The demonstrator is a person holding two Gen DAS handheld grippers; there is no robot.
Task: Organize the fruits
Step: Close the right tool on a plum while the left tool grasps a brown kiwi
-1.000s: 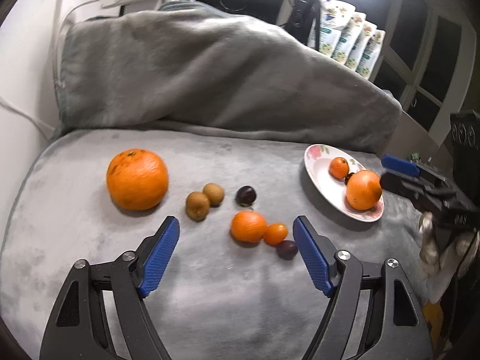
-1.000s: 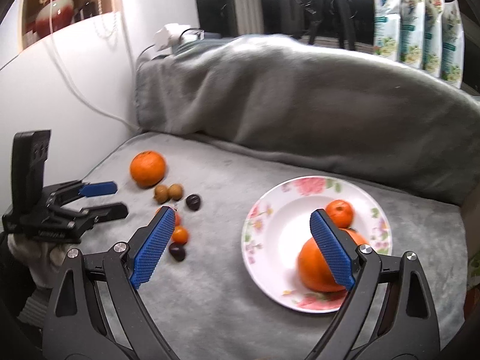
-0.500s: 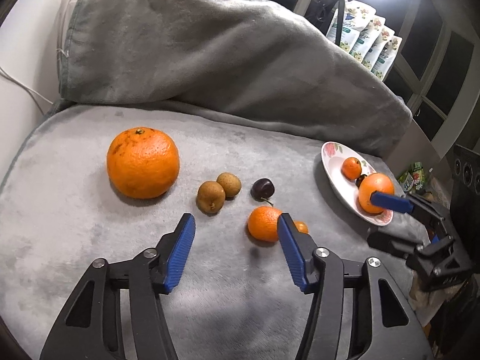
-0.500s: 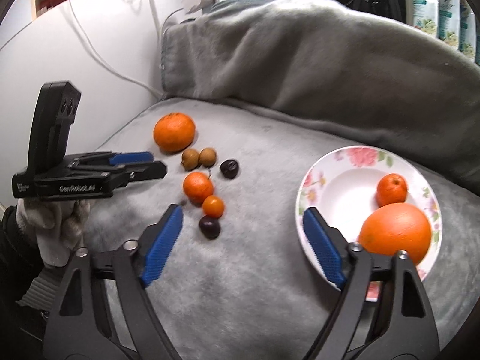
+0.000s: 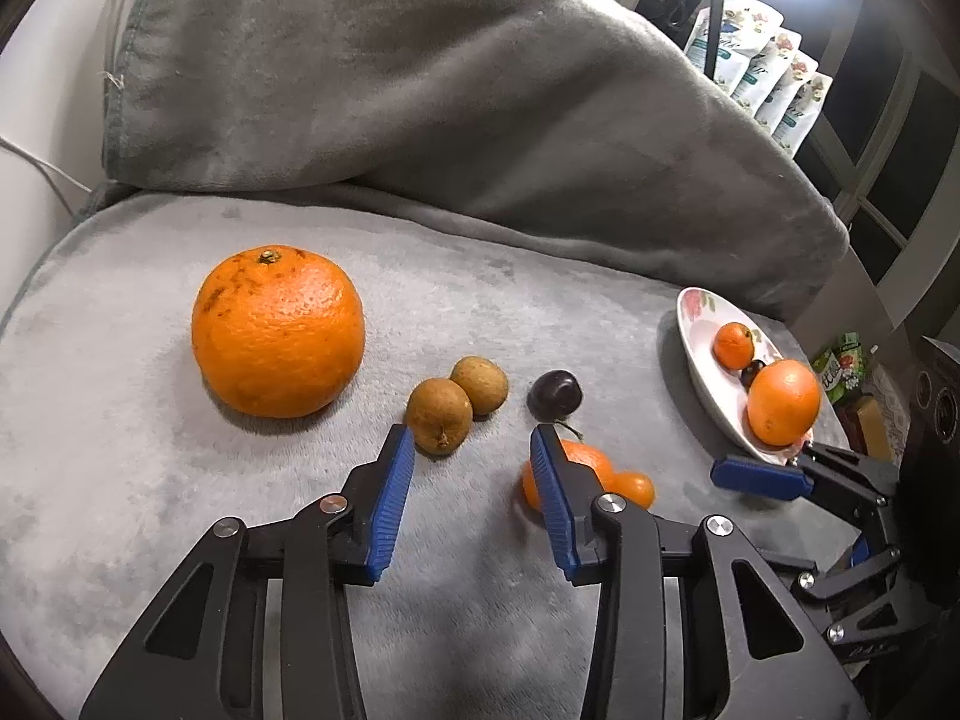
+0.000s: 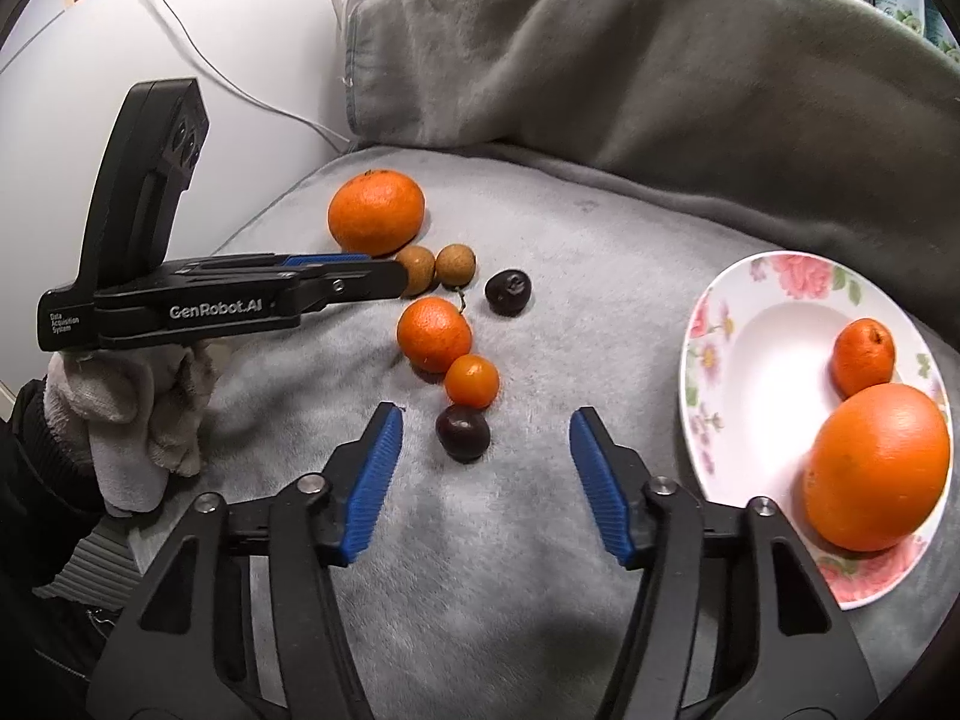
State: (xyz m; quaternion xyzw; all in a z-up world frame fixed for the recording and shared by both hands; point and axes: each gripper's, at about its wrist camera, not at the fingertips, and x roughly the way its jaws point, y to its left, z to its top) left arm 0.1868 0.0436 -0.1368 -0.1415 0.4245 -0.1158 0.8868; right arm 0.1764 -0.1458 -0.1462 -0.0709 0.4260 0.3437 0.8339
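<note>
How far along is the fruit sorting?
Done: an orange, a small mandarin and a dark fruit sit on the plate. In hand: nothing; both hand-held grippers, left and right, are closing, empty. Left: seven fruits on the blanket.

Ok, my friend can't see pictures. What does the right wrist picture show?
The right gripper, jaws closing with nothing between them, hangs over a grey blanket just short of a dark plum. Past the plum lie more loose fruits, mostly orange, and the left gripper reaches in beside them. At the right, a flowered plate holds two orange fruits.
</note>
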